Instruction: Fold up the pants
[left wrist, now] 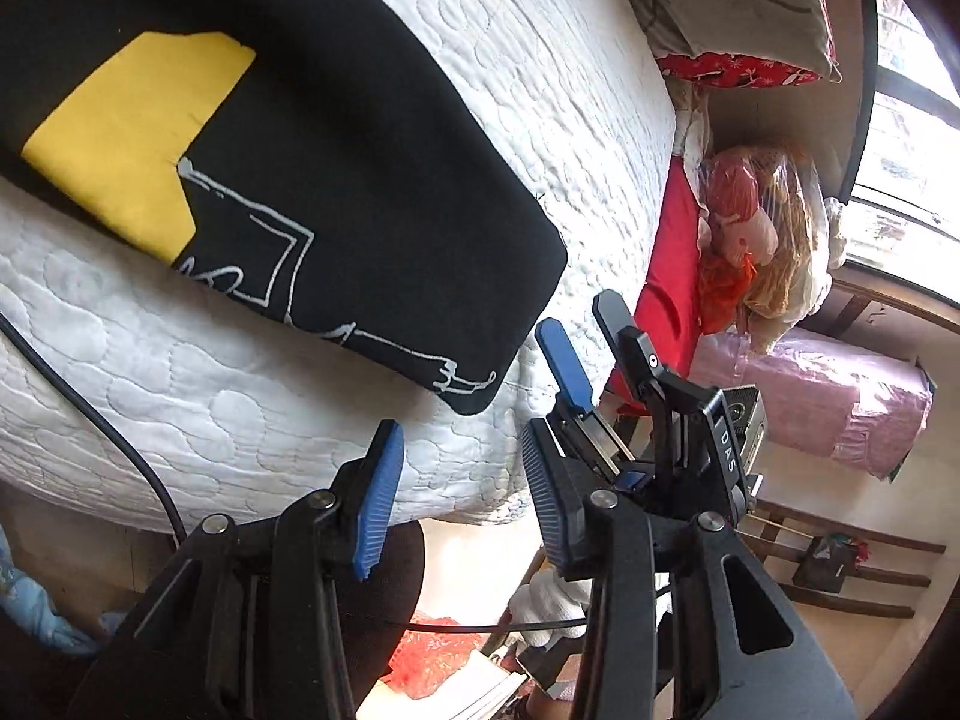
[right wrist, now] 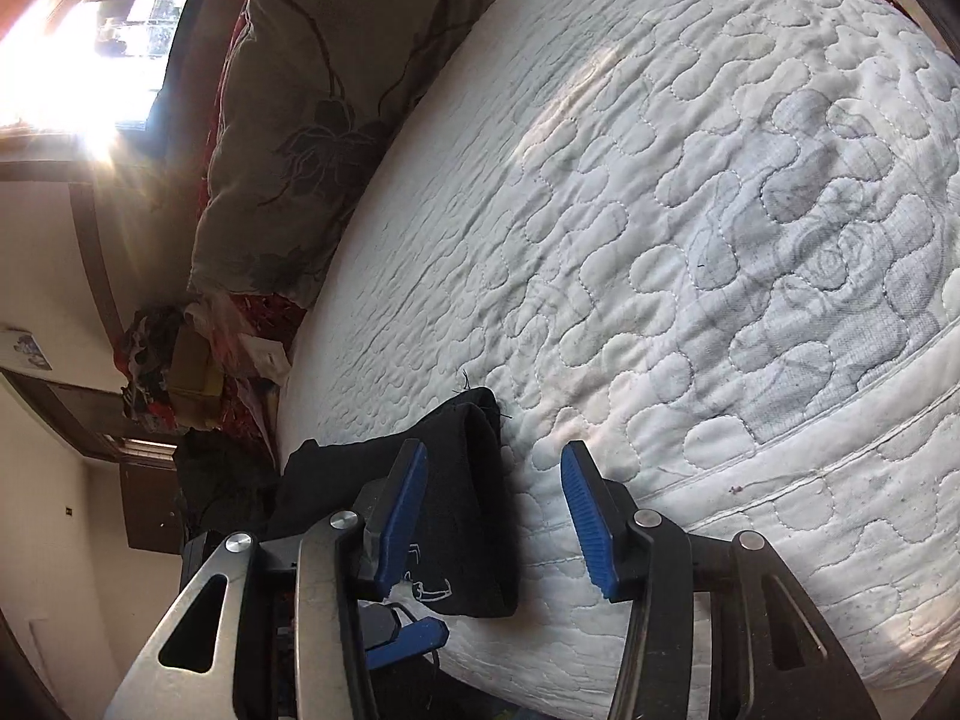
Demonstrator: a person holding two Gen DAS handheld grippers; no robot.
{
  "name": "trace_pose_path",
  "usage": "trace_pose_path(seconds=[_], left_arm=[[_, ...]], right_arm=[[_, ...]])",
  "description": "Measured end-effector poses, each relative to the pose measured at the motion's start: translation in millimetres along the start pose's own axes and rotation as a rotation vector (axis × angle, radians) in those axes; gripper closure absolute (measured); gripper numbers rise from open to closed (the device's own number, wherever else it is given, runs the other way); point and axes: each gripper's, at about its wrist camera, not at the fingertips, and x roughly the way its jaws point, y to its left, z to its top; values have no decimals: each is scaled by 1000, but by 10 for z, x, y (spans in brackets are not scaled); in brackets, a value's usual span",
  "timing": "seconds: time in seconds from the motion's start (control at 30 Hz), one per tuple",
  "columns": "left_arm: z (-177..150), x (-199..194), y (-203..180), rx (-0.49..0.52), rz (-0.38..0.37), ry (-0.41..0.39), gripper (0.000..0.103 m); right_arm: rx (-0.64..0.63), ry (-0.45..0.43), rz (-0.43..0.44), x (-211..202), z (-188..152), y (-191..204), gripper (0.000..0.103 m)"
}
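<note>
Black pants with a yellow patch and white line drawings lie flat on the white quilted mattress. My left gripper hovers open just off the mattress's near edge, below the pants' rounded corner, with nothing between its fingers. My right gripper shows to the right of that corner, held by a white-gloved hand. In the right wrist view the right gripper is open. A folded edge of the pants lies by its left pad, and neither pad presses on it.
A grey flowered pillow lies at the head of the mattress. Beside the bed are a red sheet, a bagged doll and a pink-covered bench. A black cable crosses the mattress side. A bright window glares.
</note>
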Motion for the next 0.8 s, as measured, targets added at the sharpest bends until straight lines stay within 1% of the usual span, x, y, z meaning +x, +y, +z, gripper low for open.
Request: trace_pose_path(seconds=[0.07, 0.13, 0.2, 0.27, 0.33, 0.47, 0.5, 0.6, 0.63, 0.7, 0.77, 0.8], left_arm=[[35, 22, -7, -16, -5, -8, 64], [127, 15, 3, -36, -5, -40, 64], [218, 20, 60, -73, -11, -59, 64], [263, 84, 103, -108, -11, -54, 64], [245, 208, 105, -123, -8, -27, 64], [164, 342, 25, -76, 14, 10, 64], [161, 347, -3, -58, 23, 5, 64], [195, 322, -129, 19, 86, -26, 64], [201, 321, -155, 43, 113, -9, 64], [168, 329, -219, 108, 134, 107, 64], [84, 226, -354, 214, 153, 209, 64], [49, 133, -457, 286, 172, 239, 64]], right_arm=[[7, 25, 23, 112, 75, 8, 54], [15, 64, 59, 252, 145, 24, 54], [19, 105, 66, 403, 201, 50, 54], [11, 132, 66, 519, 254, 93, 54], [-9, 148, 57, 582, 313, 156, 54], [-69, 159, 19, 578, 370, 253, 54], [-81, 155, 4, 547, 368, 253, 54], [-89, 120, -45, 419, 317, 224, 54], [-85, 83, -72, 338, 274, 207, 54], [-65, 5, -94, 146, 150, 162, 54], [-28, -56, -92, -45, -12, 78, 54], [-1, -85, -95, -135, -102, 17, 54]])
